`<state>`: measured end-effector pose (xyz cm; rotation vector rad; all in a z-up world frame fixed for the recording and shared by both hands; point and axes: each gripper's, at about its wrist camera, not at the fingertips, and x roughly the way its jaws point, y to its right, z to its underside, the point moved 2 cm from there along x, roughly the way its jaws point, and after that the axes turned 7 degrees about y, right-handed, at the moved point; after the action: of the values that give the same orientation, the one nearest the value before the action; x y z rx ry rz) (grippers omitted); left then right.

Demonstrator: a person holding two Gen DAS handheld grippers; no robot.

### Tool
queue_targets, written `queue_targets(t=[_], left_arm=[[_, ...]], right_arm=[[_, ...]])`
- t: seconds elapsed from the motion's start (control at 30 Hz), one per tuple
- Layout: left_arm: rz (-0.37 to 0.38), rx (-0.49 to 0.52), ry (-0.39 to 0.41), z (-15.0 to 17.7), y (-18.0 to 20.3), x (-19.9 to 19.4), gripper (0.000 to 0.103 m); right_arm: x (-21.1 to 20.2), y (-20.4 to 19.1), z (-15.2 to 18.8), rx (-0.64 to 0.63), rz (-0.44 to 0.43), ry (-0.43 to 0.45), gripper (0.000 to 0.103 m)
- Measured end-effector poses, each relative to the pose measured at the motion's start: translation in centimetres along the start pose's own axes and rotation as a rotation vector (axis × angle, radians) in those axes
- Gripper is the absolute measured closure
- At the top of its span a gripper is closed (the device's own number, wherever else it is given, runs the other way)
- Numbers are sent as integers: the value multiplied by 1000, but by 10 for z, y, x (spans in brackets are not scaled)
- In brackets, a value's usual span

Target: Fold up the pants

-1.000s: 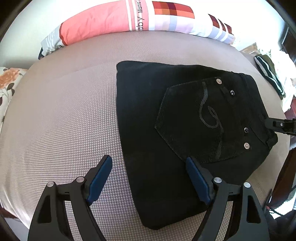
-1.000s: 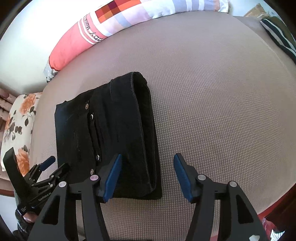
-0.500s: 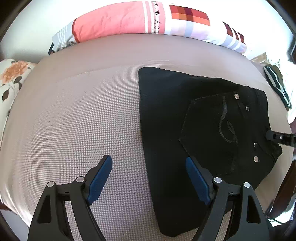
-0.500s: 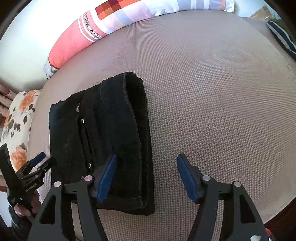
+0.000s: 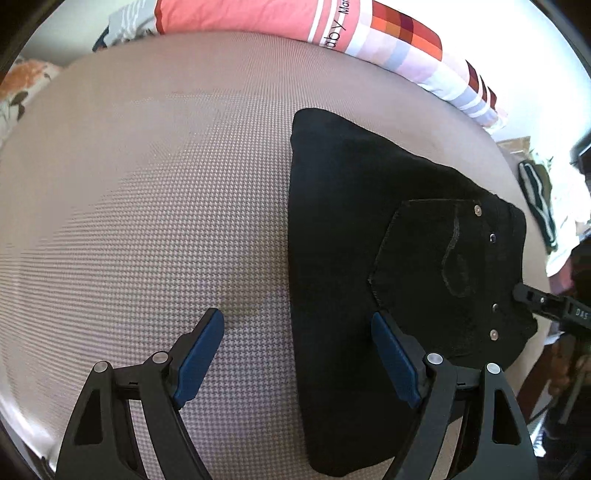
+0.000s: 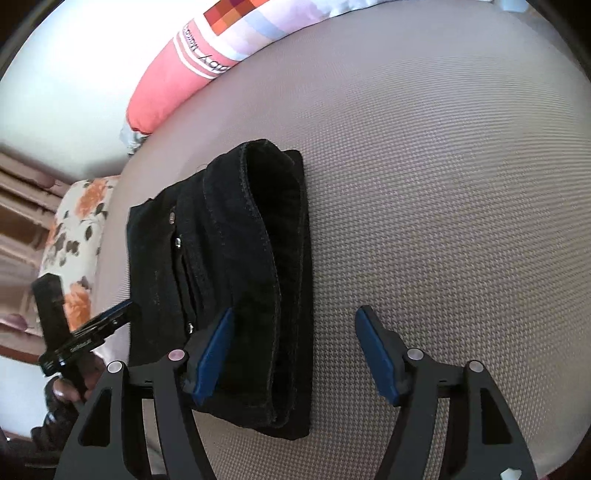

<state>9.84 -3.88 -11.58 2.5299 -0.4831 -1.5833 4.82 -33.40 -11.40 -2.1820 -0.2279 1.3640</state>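
Observation:
The black pants lie folded into a thick rectangle on the taupe bed cover, back pocket and rivets facing up. My left gripper is open above the fold's left edge, its right finger over the cloth and its left finger over the cover. In the right wrist view the pants show their rolled waistband side. My right gripper is open above their near right corner, with its left finger over the cloth. Neither pad presses on the fabric. Each gripper shows at the edge of the other's view.
A long pink and checked pillow lies along the far side of the bed. A floral cushion sits at the left end. A heap of clothes lies past the right end. The bed's near edge is just below both grippers.
The left gripper has slid left, so the pants sit further right in its view. The right gripper has sunk closer to the pants and its jaws have widened.

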Motion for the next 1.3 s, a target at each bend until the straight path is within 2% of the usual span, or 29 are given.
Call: queue_targets(t=[0.13,0.2,0.4,0.43,0.47,0.7,0.97,1.03,1.2,1.3], left_arm=[[40,-4,-3,-3,-2,-1,21],[89,-22,-16,-5,-4,-1,21],[176,-75,-43,-11,-11,1,21],[197,-87,-51,-12,-12,2,21],[211,-96,-55,-13,-13,3,21],[263,-115,-65,-22,-11,8,21],[338,-116,-77,-24,-2,11,22],[345,-134,-74,-25,-4,11,26],[290,-127,-58,-24,-11,9,59],[287,-132,-52,-23,-13,9,64]], right_arm=[[2,7,-3,23,-95,-23,38],[4,11,-4,43,-148,-40,39],[10,19,-6,80,-240,-62,51],[13,21,-6,90,-257,-77,56],[15,22,-6,97,-266,-82,59],[20,20,-8,76,-298,-110,59],[33,21,-19,112,-358,-111,60],[37,19,-21,125,-373,-100,61],[41,15,-21,134,-381,-82,63],[42,11,-21,144,-370,-75,66]])
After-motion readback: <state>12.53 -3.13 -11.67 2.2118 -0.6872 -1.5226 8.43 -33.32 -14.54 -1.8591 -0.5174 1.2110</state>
